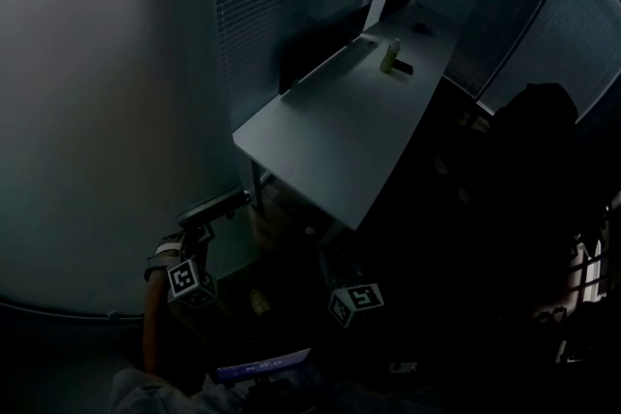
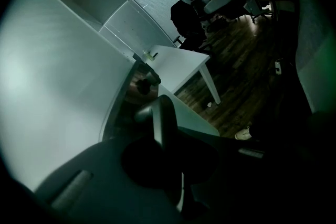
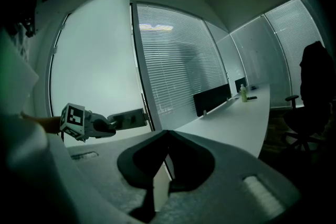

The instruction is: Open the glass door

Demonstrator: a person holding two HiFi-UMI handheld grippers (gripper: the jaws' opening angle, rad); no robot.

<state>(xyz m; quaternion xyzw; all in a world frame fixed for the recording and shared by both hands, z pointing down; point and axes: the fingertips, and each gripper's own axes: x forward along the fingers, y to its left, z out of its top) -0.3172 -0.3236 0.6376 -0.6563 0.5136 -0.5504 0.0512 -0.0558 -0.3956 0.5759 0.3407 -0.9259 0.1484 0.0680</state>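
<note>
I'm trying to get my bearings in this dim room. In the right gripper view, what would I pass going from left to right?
left claw → black desk panel → green bottle → office chair

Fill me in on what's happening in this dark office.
A person holds a gripper in each hand beside a frosted glass door. The left gripper has its tongs closed on the door handle at the door's edge. The right gripper hangs back, tongs together and empty.
</note>
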